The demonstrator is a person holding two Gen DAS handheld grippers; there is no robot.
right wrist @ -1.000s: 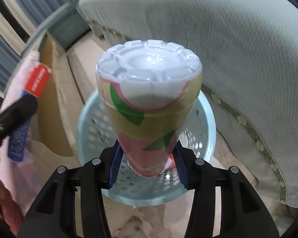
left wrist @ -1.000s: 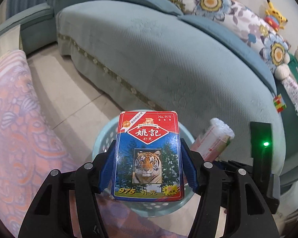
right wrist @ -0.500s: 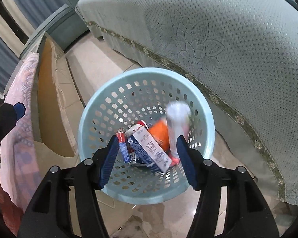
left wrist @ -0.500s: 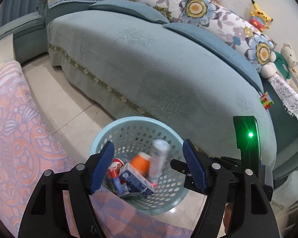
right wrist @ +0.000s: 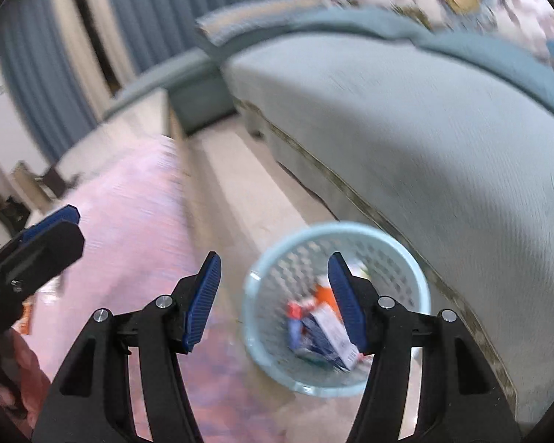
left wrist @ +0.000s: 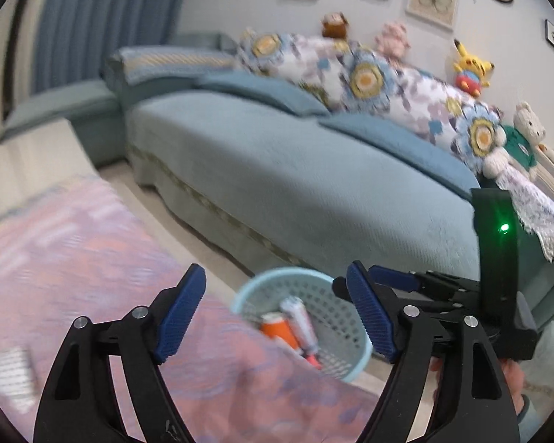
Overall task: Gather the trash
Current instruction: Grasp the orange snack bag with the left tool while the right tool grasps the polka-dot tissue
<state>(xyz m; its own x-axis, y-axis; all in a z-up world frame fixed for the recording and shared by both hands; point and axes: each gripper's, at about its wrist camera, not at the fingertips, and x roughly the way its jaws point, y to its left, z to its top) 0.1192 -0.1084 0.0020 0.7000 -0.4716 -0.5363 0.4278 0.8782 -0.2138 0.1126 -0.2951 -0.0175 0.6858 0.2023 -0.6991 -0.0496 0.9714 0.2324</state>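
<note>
A light blue perforated basket (left wrist: 341,301) (right wrist: 277,262) stands on the floor by the sofa. It holds trash: an orange item (left wrist: 277,330), a pale bottle (left wrist: 299,319) and a blue-and-white card box (right wrist: 330,328). My left gripper (left wrist: 275,315) is open and empty, above the pink cloth's edge, with the basket seen between its fingers. My right gripper (right wrist: 273,299) is open and empty, raised above the basket. The left gripper's finger (right wrist: 44,236) shows at the left of the right wrist view; the right gripper's body (left wrist: 495,295) at the right of the left wrist view.
A teal sofa (left wrist: 295,170) (right wrist: 443,140) with floral pillows (left wrist: 369,77) and plush toys runs along the right. A table with a pink patterned cloth (left wrist: 74,258) (right wrist: 136,214) lies on the left. Pale tiled floor (right wrist: 247,184) runs between them. Blue curtains (left wrist: 103,18) hang behind.
One second ago the left gripper held the card box and the right held the bottle. Both opened and dropped them into the basket. Both grippers have since lifted and tilted up, away from the basket.
</note>
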